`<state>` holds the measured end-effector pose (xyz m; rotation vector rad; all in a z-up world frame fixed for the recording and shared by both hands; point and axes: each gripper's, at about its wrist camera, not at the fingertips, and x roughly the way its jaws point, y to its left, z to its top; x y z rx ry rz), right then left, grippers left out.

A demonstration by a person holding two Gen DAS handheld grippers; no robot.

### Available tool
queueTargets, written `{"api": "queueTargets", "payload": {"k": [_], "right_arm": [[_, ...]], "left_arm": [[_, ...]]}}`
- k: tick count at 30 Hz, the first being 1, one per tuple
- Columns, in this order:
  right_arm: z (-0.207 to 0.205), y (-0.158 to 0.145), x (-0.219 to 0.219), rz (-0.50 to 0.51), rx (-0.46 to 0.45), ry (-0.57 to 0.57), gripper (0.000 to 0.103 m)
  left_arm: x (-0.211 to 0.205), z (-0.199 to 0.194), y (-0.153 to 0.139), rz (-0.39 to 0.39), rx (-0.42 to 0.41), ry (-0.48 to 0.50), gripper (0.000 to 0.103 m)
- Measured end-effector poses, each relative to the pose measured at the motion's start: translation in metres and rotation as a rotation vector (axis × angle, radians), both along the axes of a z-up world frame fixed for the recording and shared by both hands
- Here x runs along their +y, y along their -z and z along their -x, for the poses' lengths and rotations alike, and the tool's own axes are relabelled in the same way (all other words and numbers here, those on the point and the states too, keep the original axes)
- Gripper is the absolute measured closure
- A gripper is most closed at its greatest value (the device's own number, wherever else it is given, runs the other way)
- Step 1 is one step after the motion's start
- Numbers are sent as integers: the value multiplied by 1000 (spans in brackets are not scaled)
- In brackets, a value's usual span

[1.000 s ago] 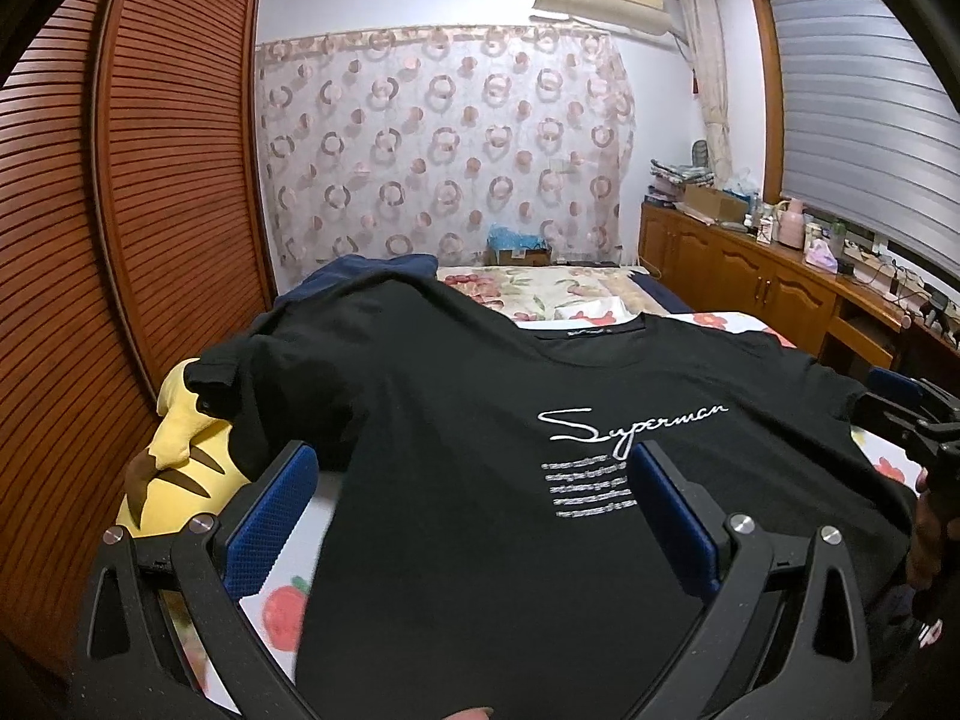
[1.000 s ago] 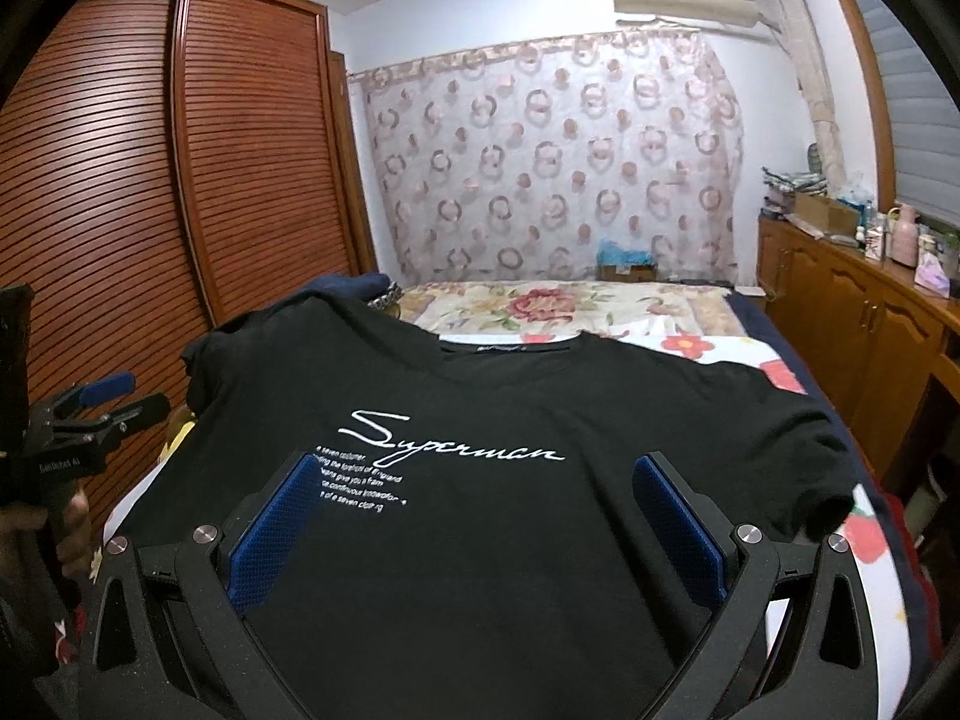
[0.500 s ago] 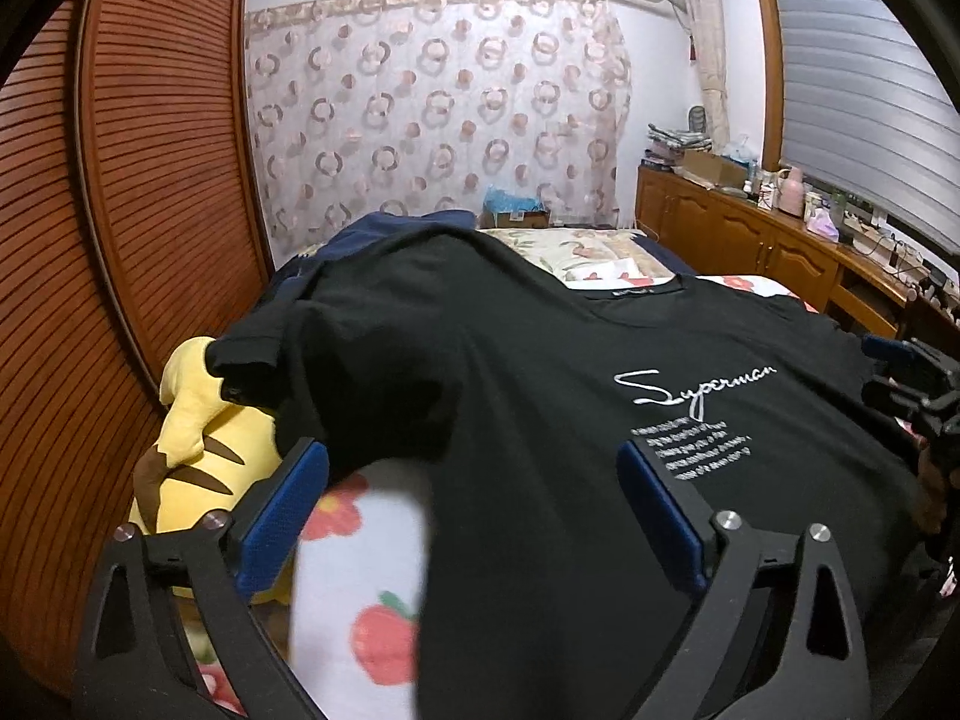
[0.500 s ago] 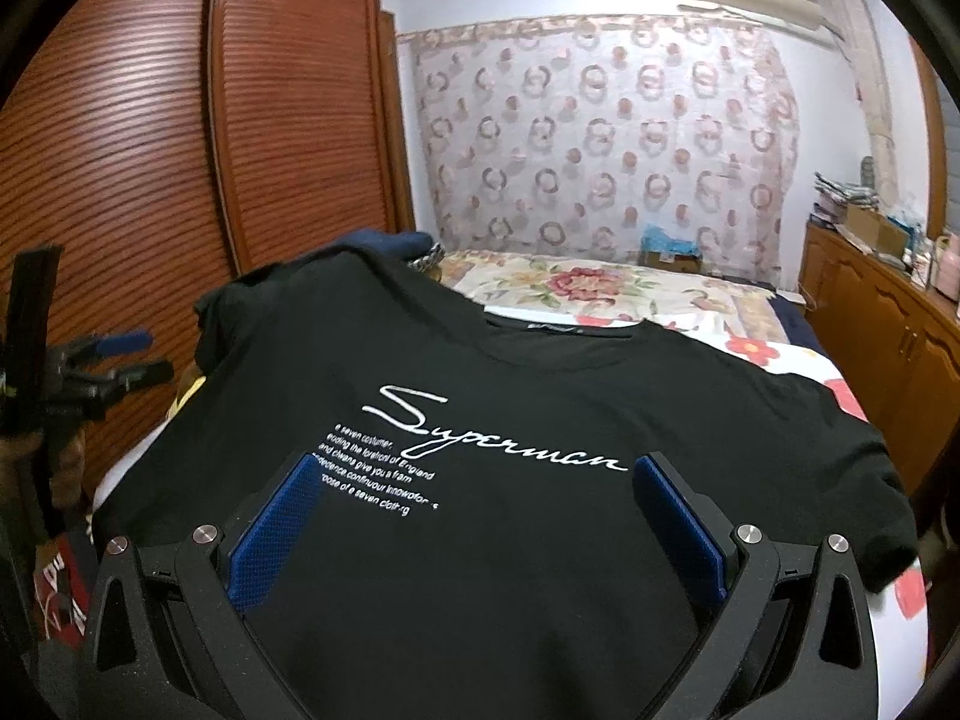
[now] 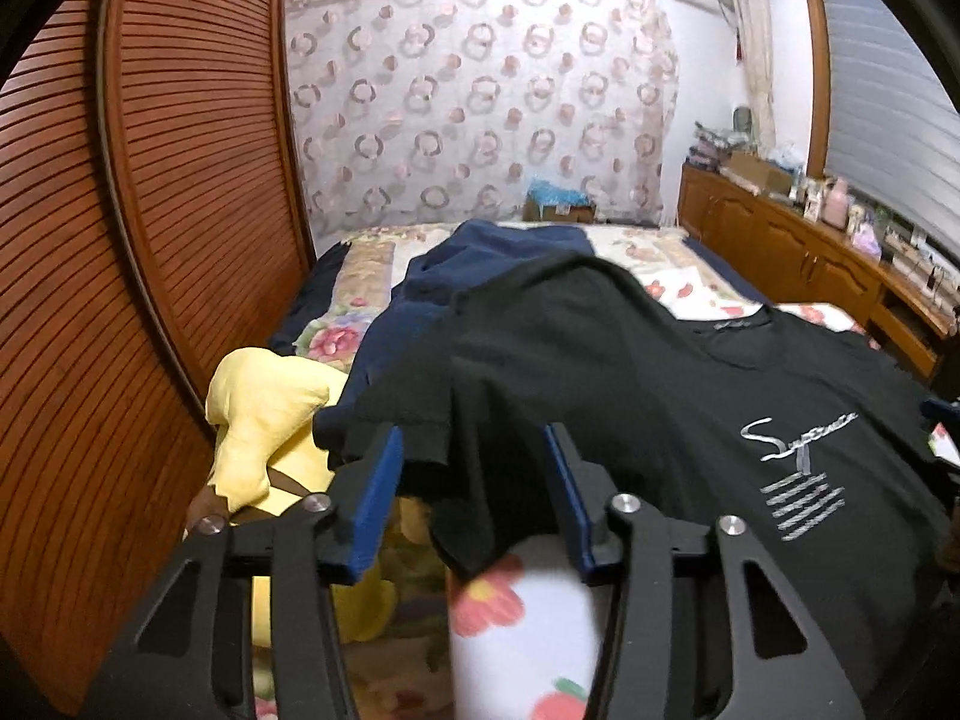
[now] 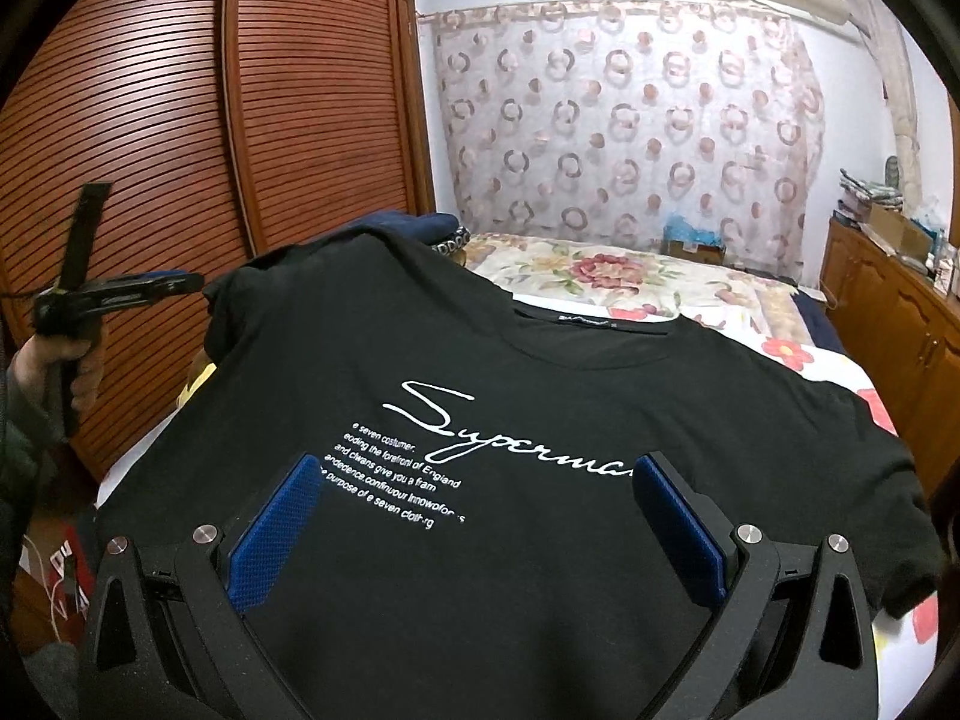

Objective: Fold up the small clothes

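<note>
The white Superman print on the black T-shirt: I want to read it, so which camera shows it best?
The right wrist view: the print lies central and sharp on the black T-shirt. In the left wrist view it is small, off to the right and blurred.

A louvred wooden wardrobe [image 6: 180,120] is lining one wall, a circle-patterned curtain [image 6: 624,138] is hanging behind the floral-sheeted bed [image 6: 606,276].
</note>
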<state>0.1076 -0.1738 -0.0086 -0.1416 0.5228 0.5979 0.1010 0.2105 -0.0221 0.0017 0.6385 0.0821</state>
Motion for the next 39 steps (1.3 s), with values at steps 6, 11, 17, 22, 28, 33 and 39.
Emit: {"api": "queueTargets", "payload": {"k": [6,11,17,22,28,33,39], "right_arm": [[2,3,2,6,2,-5,0],[2,4,1,2,6,-1,0],[0,6,1,-4,16,0,0],[-1,6,0,-12,19,3,0],[-1,7,-1,-13,18,10,0],[0,7,-3,-20,19,19,0],[-4,2,-10,-28,12,43,0]], "left_arm": [[10,-28,17,-111,65,-41,63],[7,-28,17,-144,80,-5,85],[12,-22,8,-188,88,-14,86],[21,-24,14,-152,109,-13,94],[15,-23,4,-159,74,-15,98],[10,-14,-21,-126,10,-15,98],[-38,-10,-68,-83,-64,111,99]]}}
